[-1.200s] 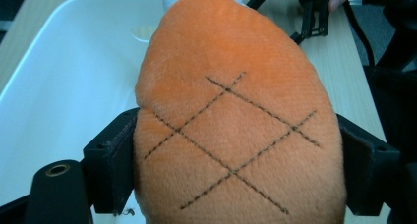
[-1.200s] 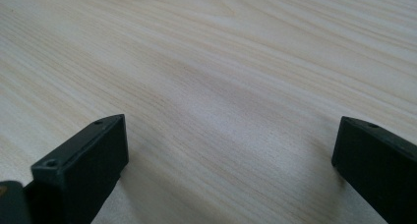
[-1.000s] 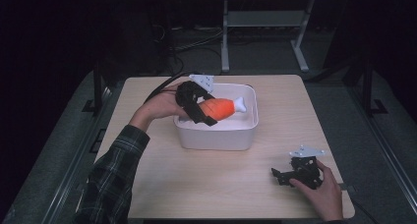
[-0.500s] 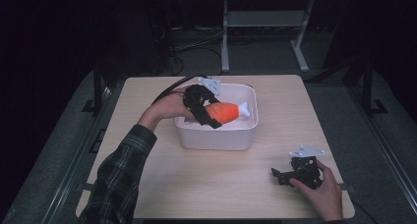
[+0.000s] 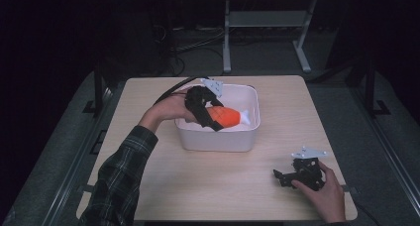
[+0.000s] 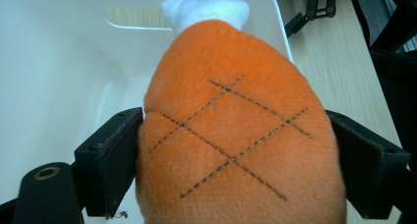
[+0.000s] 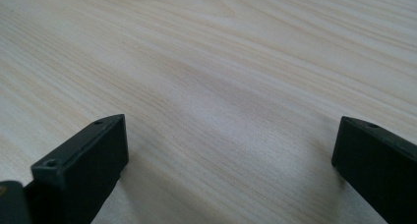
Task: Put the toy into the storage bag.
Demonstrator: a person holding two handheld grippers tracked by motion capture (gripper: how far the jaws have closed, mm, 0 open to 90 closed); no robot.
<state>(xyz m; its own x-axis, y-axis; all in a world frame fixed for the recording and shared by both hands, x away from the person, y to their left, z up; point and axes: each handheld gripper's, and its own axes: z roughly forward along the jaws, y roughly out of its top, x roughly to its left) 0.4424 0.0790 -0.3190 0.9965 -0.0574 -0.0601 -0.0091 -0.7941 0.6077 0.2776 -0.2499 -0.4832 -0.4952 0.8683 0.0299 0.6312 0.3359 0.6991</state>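
While your left gripper (image 5: 210, 118) hangs over the white tub (image 5: 250, 137), its fingers (image 6: 110, 155) are clamped on either flank of an orange plush toy (image 6: 236, 140), black padded faces pressed into the pile. The toy is soft and short-napped, egg-shaped in the left gripper view, with dark stitched lines crossing in a diamond lattice on its upper face. A white fleecy tip (image 6: 204, 10) caps its far end. In the high view the toy (image 5: 225, 117) lies roughly level, white end pointing right, held above the tub's interior and not resting on its floor. The tub is smooth, glossy plastic, rectangular with rounded corners and a slot handle (image 6: 133, 18) in its far wall. It stands at the middle of the counter (image 5: 198, 186), toward the far edge.

Your right gripper (image 5: 292, 175) sits low at the near right corner of the counter, well apart from the tub. Its fingers (image 7: 83, 170) are spread wide with nothing between them, only pale wood-grain laminate with fine straight streaks. A grey three-cornered plate (image 5: 309, 152) tops it. Your left sleeve (image 5: 119, 181) is dark plaid.
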